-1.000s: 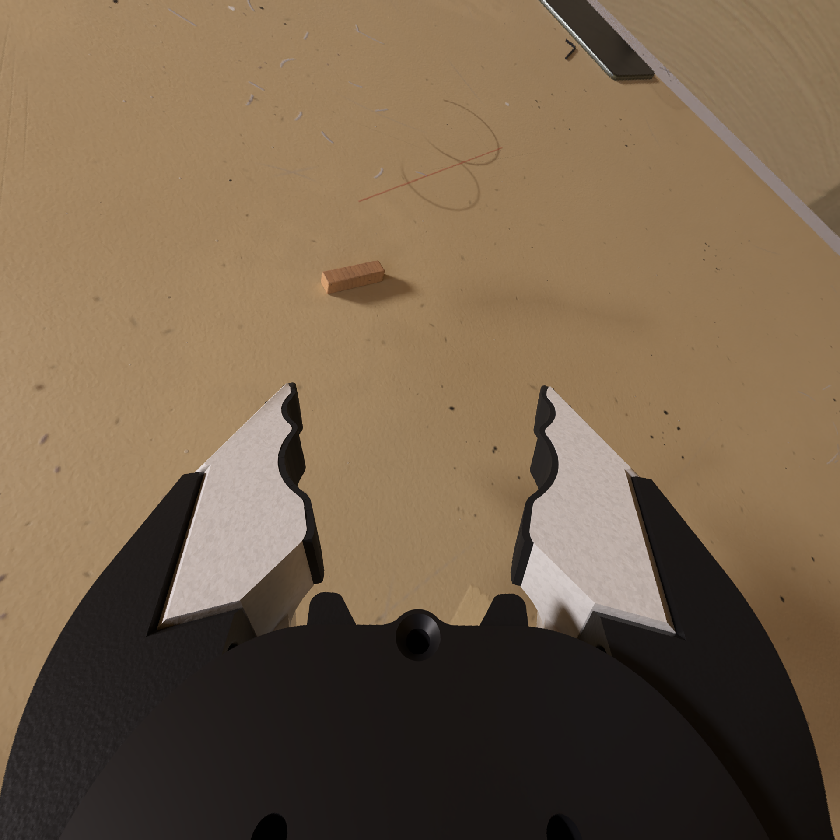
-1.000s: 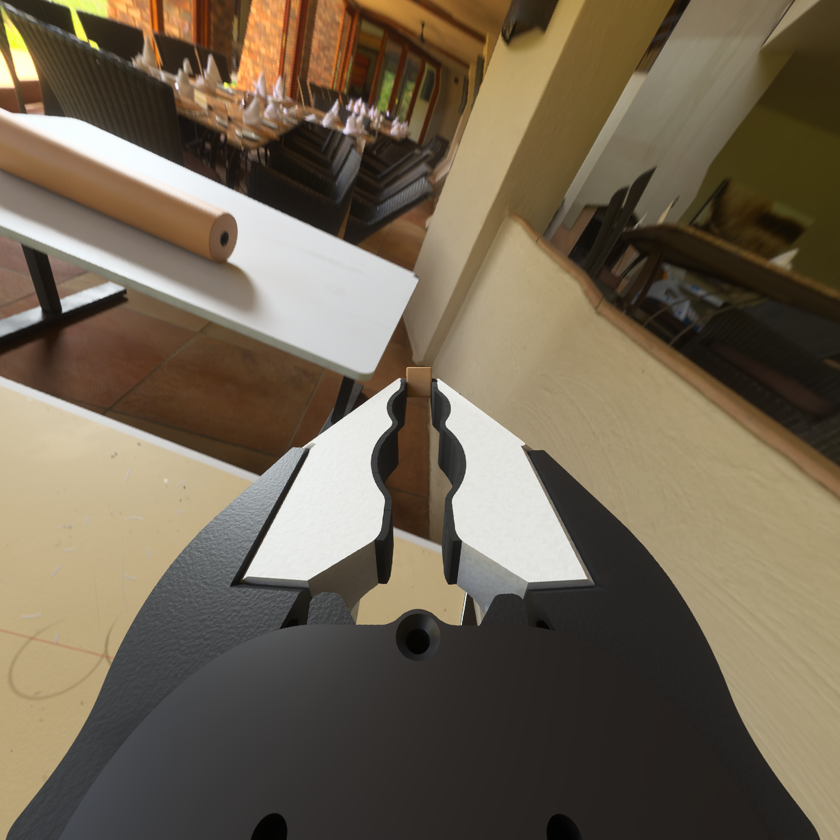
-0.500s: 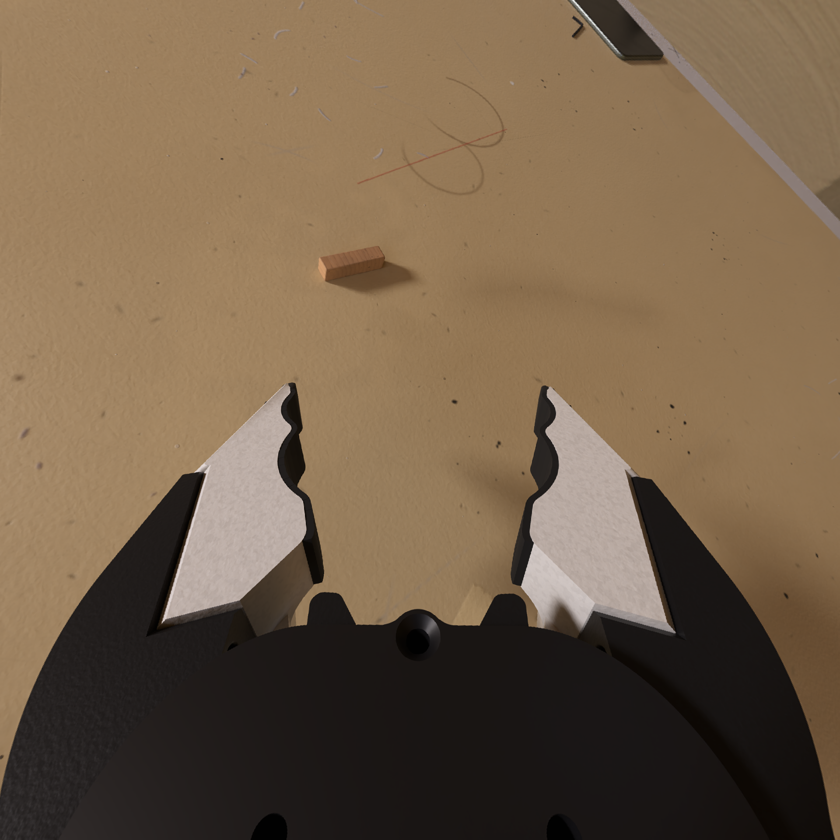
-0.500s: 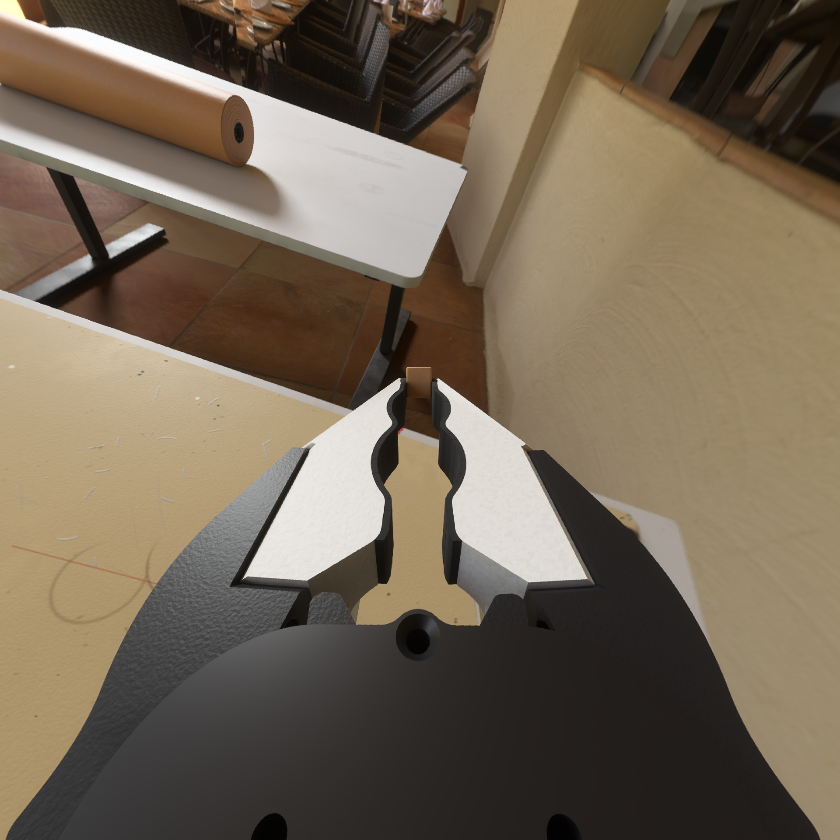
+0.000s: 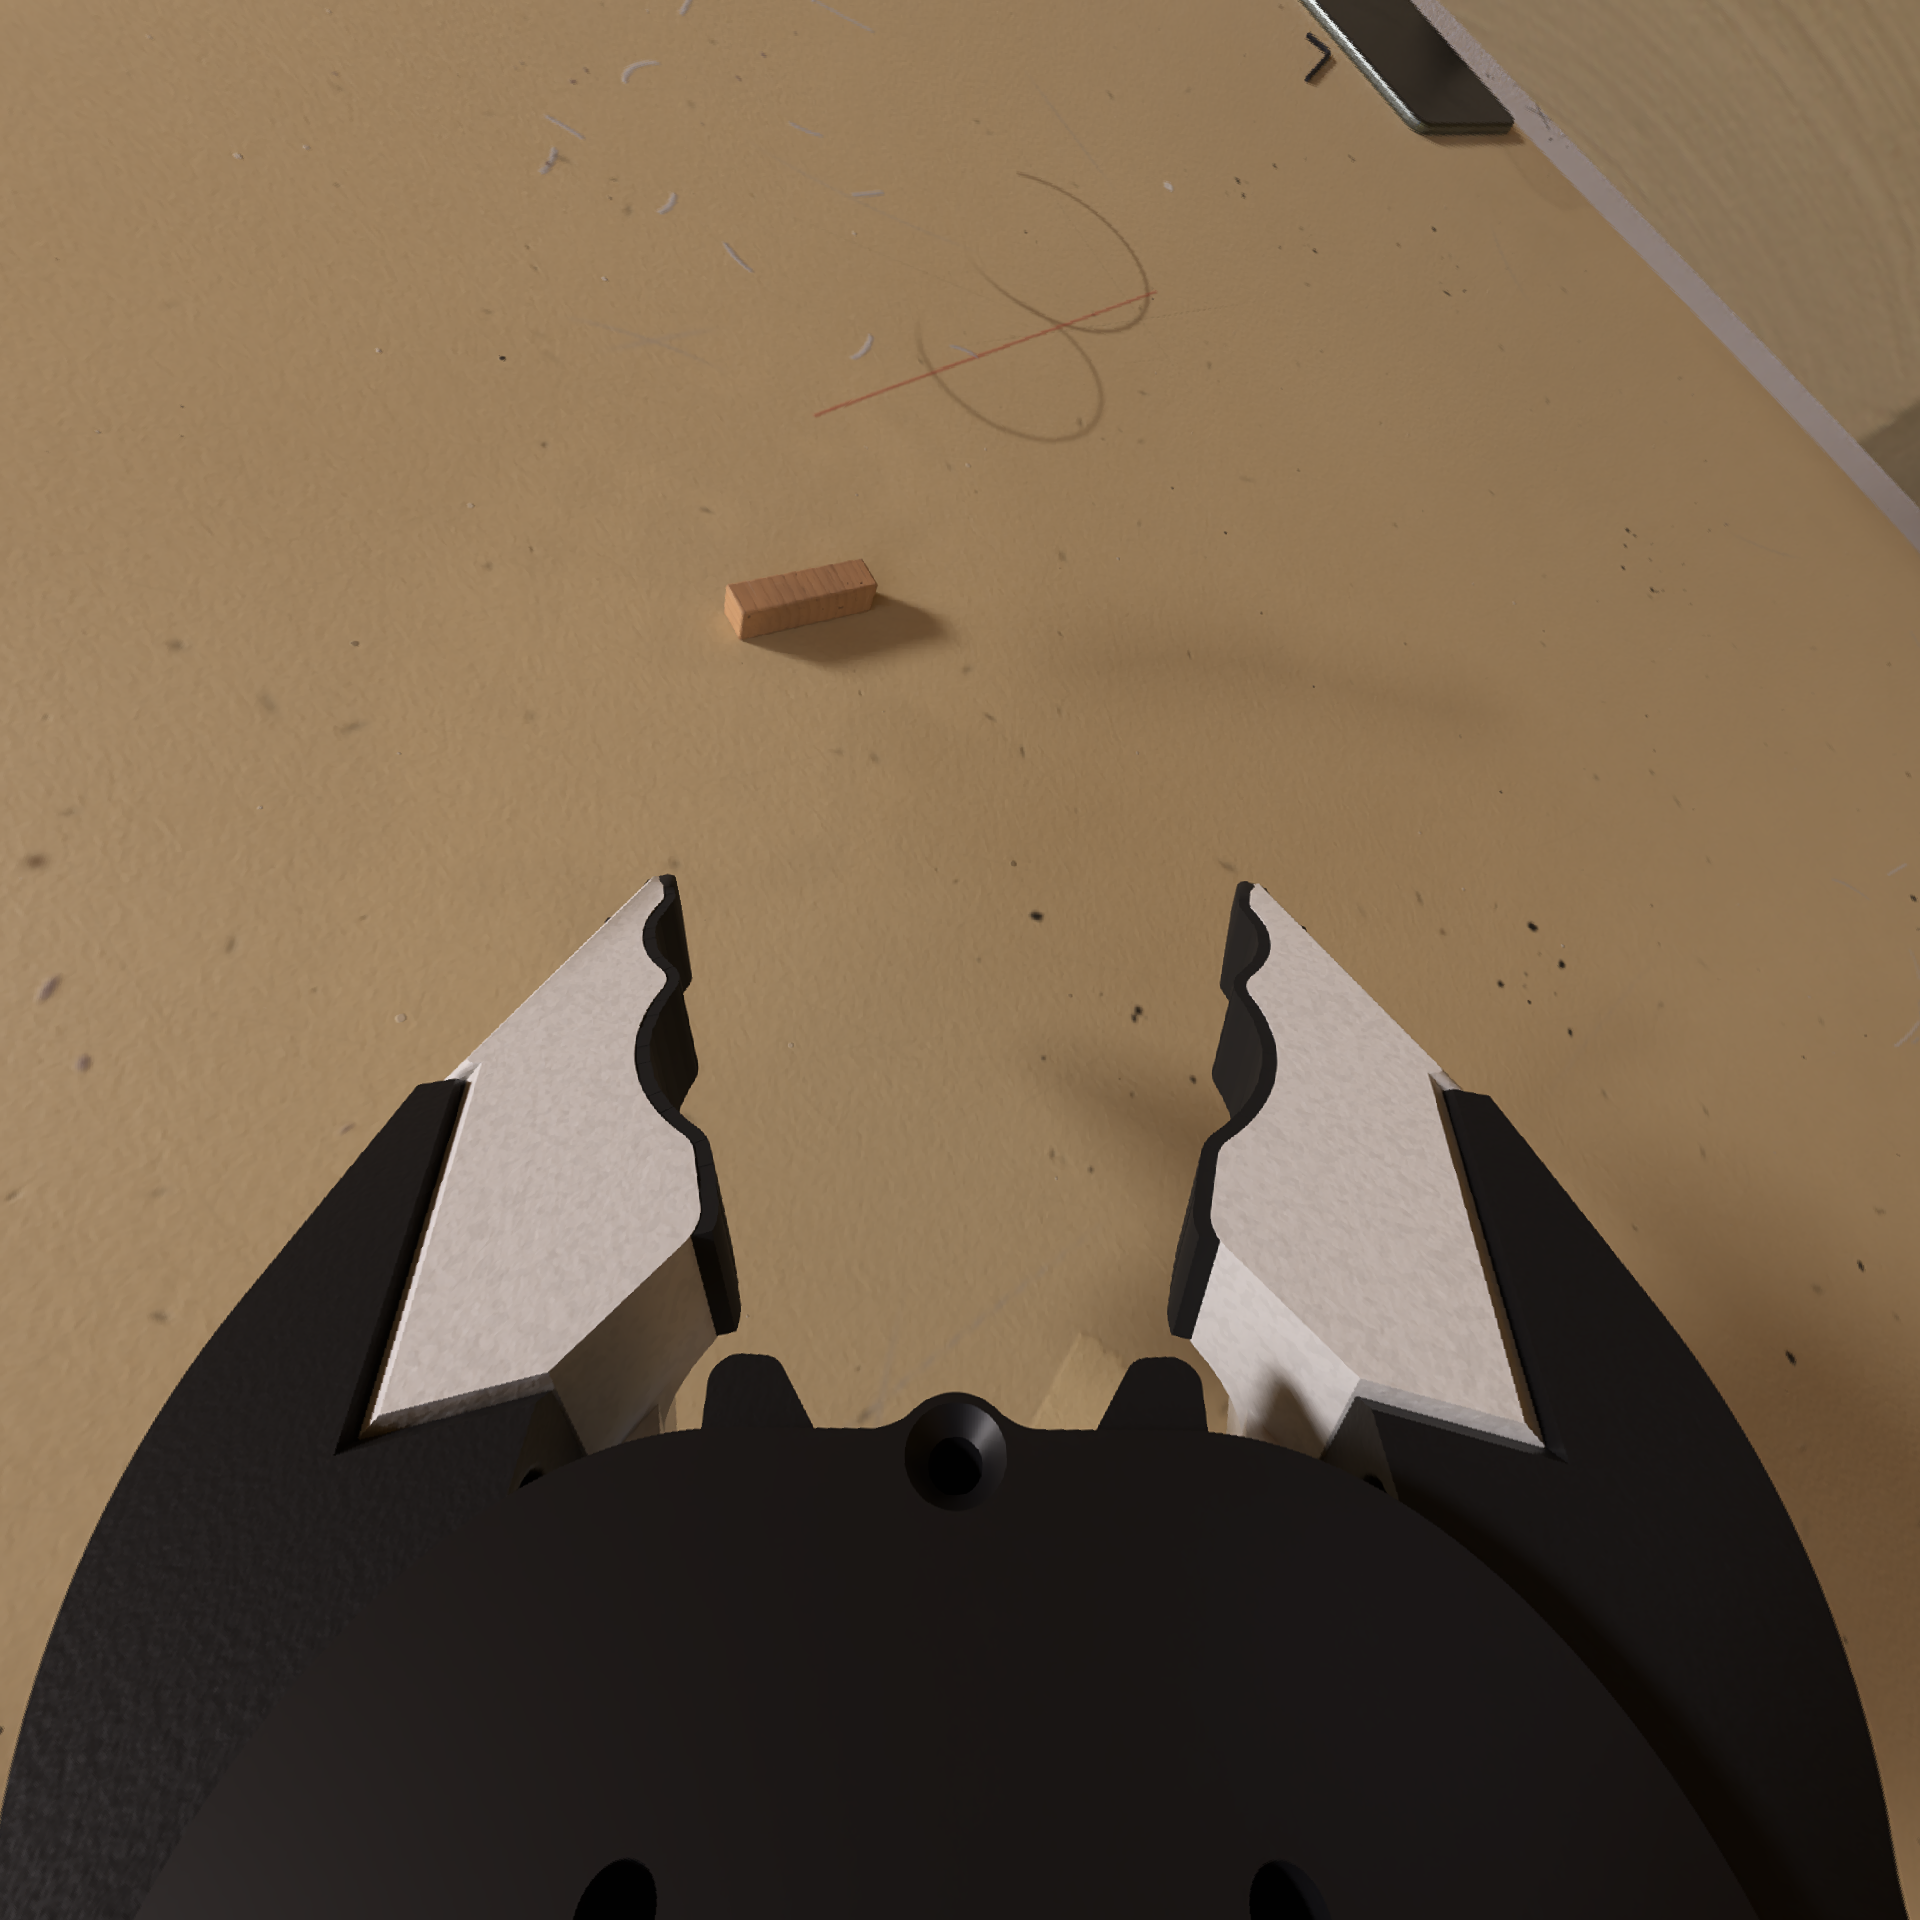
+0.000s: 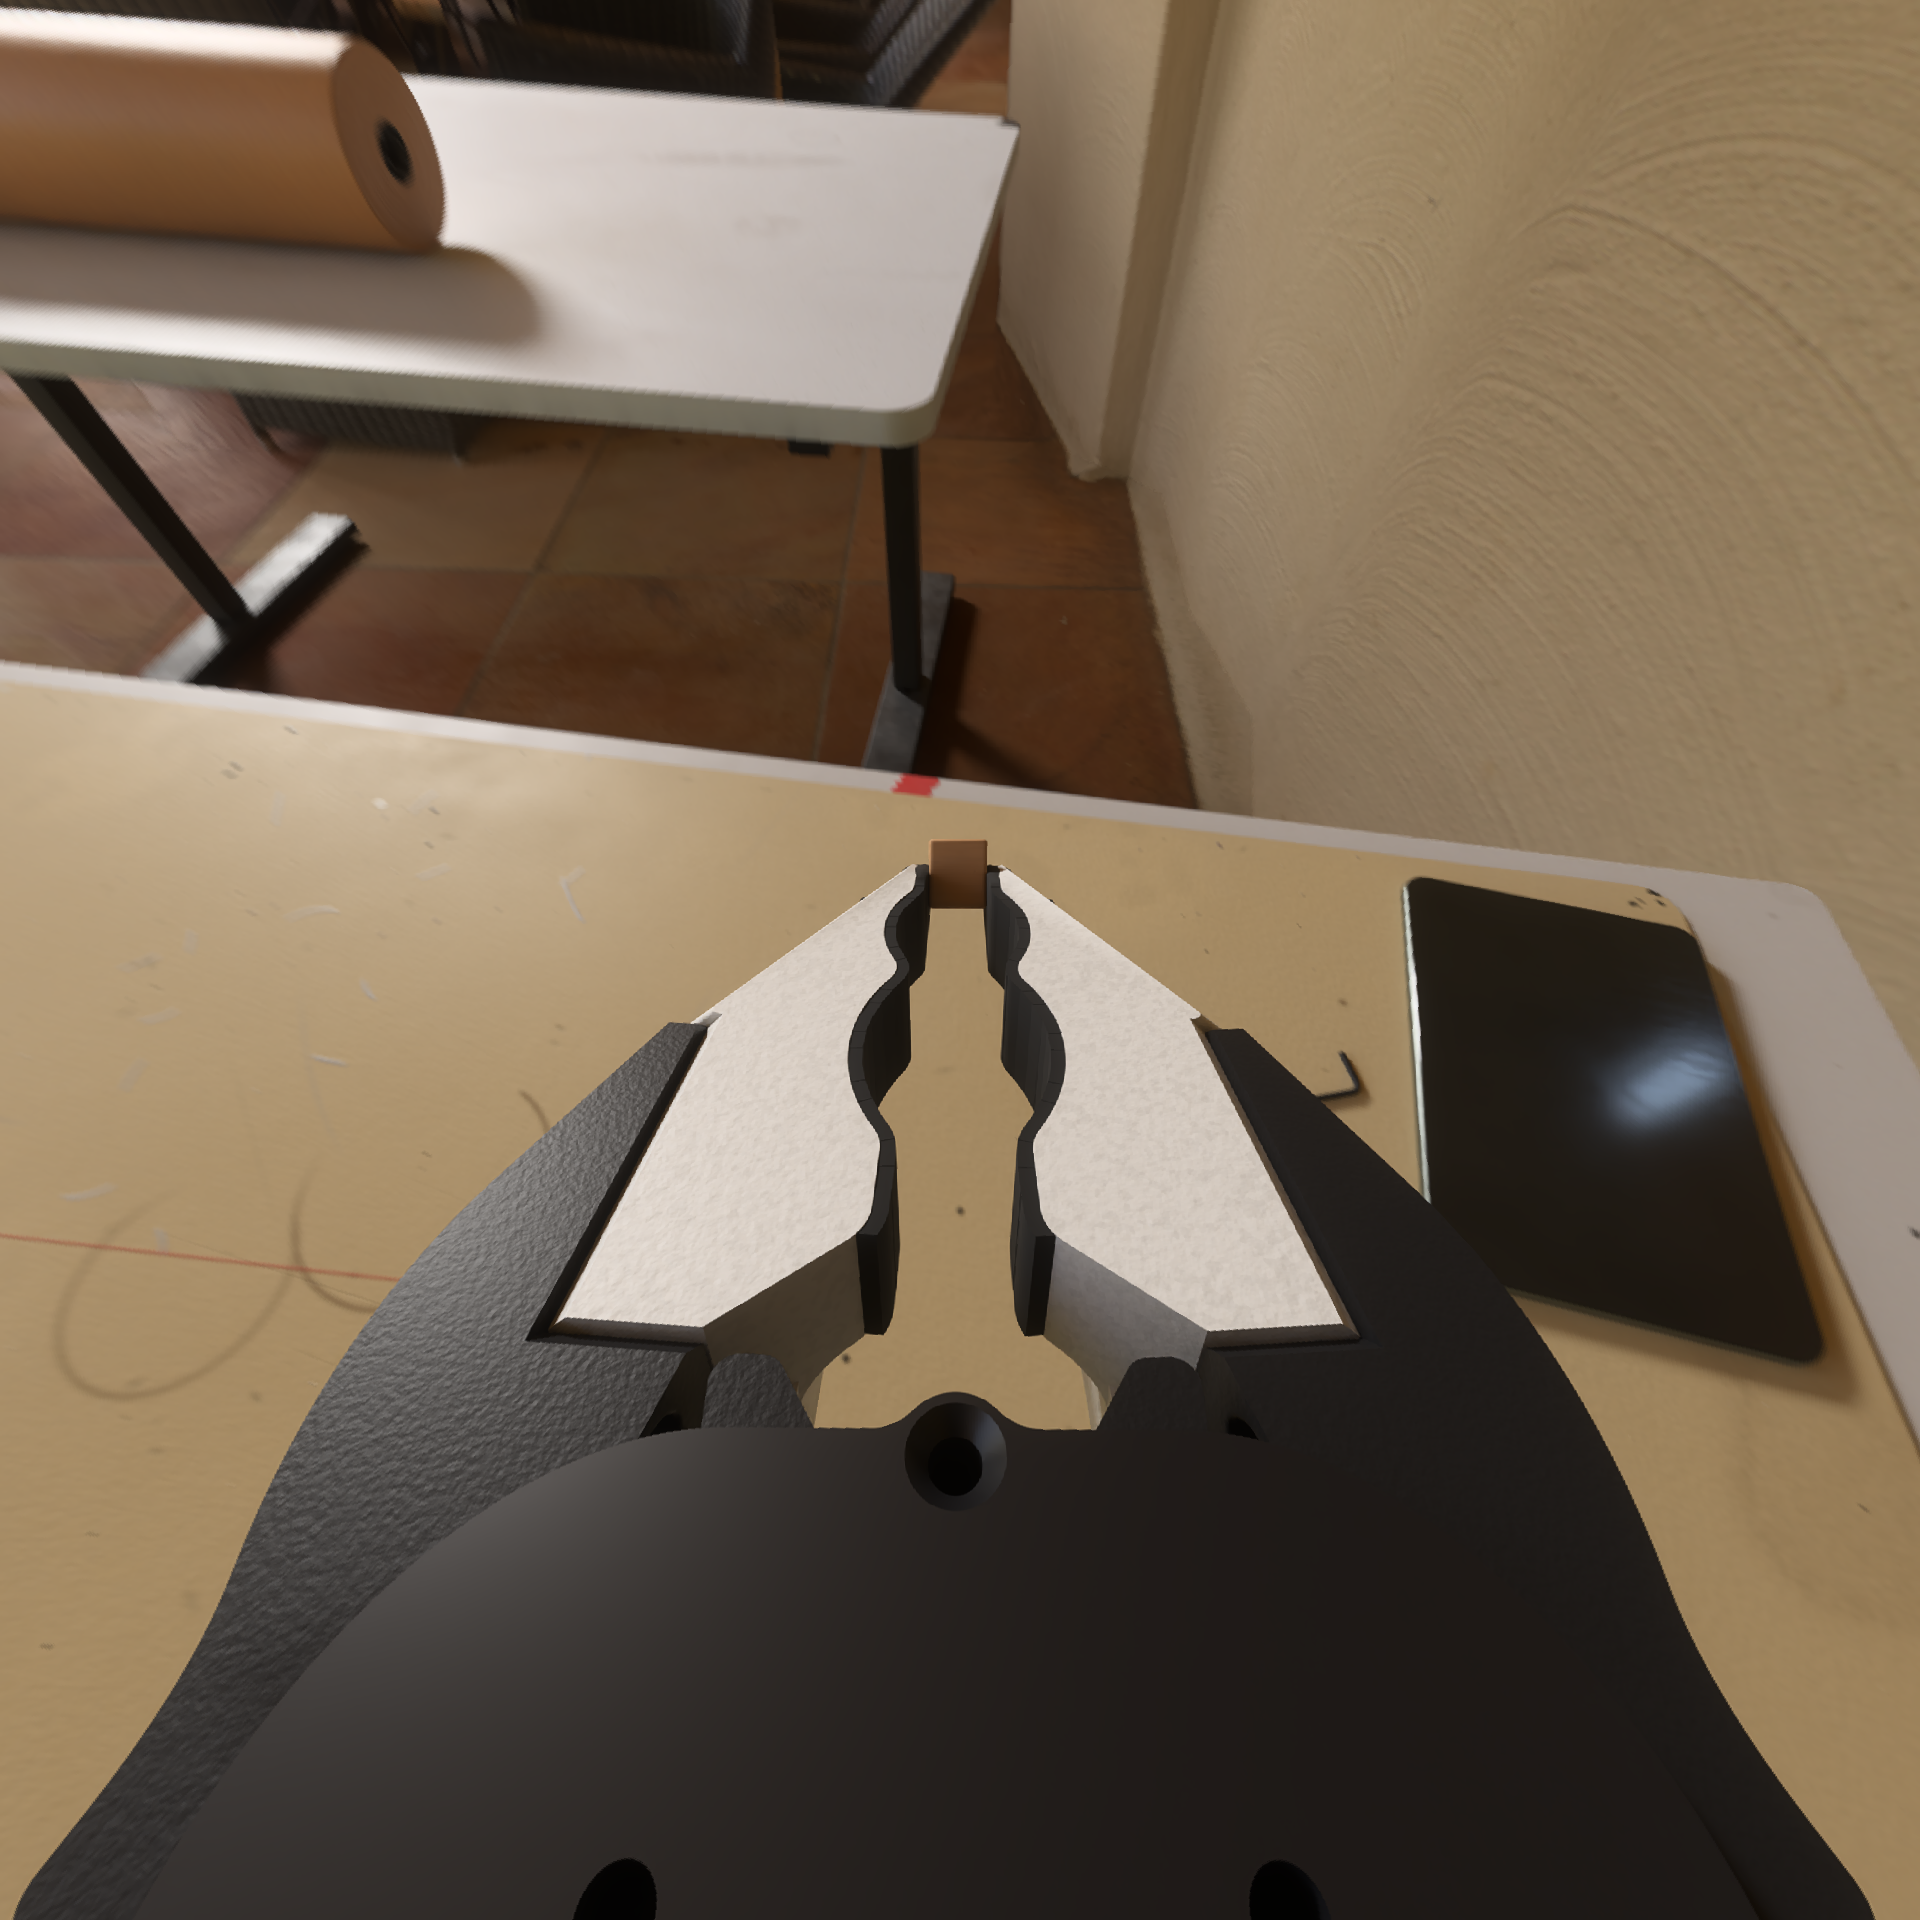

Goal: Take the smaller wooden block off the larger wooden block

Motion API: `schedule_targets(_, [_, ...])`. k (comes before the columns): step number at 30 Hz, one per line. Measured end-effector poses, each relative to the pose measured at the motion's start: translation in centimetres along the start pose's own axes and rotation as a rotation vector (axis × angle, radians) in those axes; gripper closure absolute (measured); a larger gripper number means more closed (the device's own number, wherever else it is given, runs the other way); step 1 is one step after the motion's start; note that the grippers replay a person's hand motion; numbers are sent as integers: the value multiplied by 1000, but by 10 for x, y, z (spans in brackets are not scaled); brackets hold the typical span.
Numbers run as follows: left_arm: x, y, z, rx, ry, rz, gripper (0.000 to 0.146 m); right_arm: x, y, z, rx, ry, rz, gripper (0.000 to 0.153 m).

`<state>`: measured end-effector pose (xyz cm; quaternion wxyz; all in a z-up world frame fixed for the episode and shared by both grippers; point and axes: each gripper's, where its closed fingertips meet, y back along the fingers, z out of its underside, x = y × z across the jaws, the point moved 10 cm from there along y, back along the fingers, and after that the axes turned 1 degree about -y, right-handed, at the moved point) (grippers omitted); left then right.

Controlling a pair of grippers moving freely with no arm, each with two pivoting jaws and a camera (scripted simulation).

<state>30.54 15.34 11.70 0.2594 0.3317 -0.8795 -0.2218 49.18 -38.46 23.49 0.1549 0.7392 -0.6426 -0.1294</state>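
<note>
Item one — small tan wooden block (image 6: 957, 875), squared end facing me. I am pinching it at the very tips of my right gripper (image 6: 957, 883), whose jaws are standing nearly closed, only the block's width apart, and carrying it in the air above the tan, scuffed tabletop (image 6: 312, 987). It is looking light, rigid and smooth-sided; I judge it will not crush, but with so little of it between the tips it could twist or slip. A hold deeper in the pads, across its flat sides, would be safer.

Item two — larger oblong block of pale orange wood (image 5: 800, 596). It is lying flat on the tabletop, well ahead of my left gripper (image 5: 956, 883), with nothing on top of it. By my judgement the lift-off is done and only setting the small block down remains.

Item three — my left gripper. It is hovering wide open and is holding nothing.

Surroundings — a black glossy flat slab (image 6: 1590, 1112) is lying near the table's right edge, a small dark hex key (image 6: 1348, 1075) just beside it. Pencilled loops and a thin red line (image 5: 987, 353) are marking the surface beyond the larger block. A white side table (image 6: 727, 270) bearing a brown paper roll (image 6: 208, 145) is standing apart. Nothing is blocking a set-down on open tabletop.
</note>
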Motion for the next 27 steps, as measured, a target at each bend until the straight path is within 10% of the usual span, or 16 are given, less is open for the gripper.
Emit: schedule_targets(27, [3, -2, 1, -10, -10, -1, 43, 38, 15, 31, 28, -70, 47, 143])
